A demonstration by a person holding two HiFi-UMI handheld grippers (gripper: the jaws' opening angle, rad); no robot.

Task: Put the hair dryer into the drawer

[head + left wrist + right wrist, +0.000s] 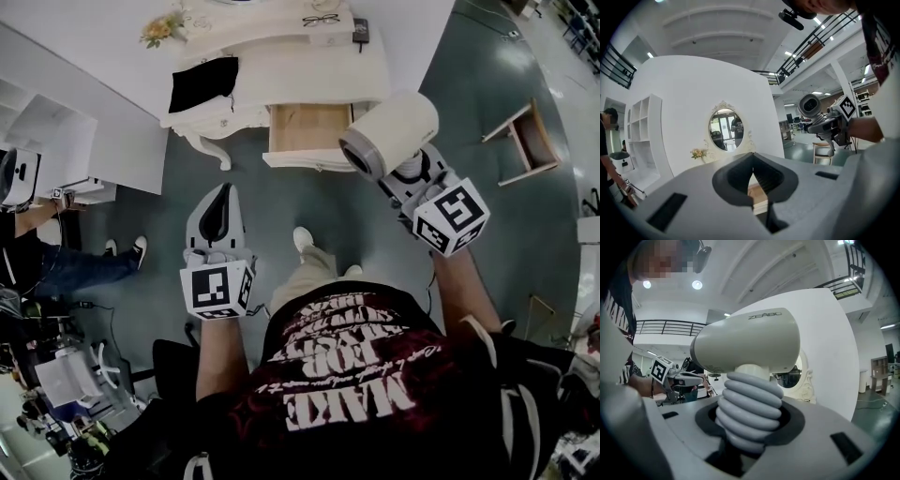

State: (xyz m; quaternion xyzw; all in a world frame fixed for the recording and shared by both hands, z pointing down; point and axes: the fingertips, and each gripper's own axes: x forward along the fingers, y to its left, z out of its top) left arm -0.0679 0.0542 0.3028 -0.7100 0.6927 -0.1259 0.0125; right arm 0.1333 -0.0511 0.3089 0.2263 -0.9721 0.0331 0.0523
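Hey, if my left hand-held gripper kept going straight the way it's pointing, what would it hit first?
Probably the white dressing table, at or near its open drawer. Nothing shows in between, though depth is hard to judge.

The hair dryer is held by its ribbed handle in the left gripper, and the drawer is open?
No, the right gripper holds the hair dryer by its ribbed handle (right gripper view); the left gripper is empty. The drawer is open.

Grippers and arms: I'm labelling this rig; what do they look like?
Left gripper and right gripper: pale grey moulded plastic, dark jaw recesses, each with a white cube of black square markers. Forearms bare below a dark maroon T-shirt with white lettering.
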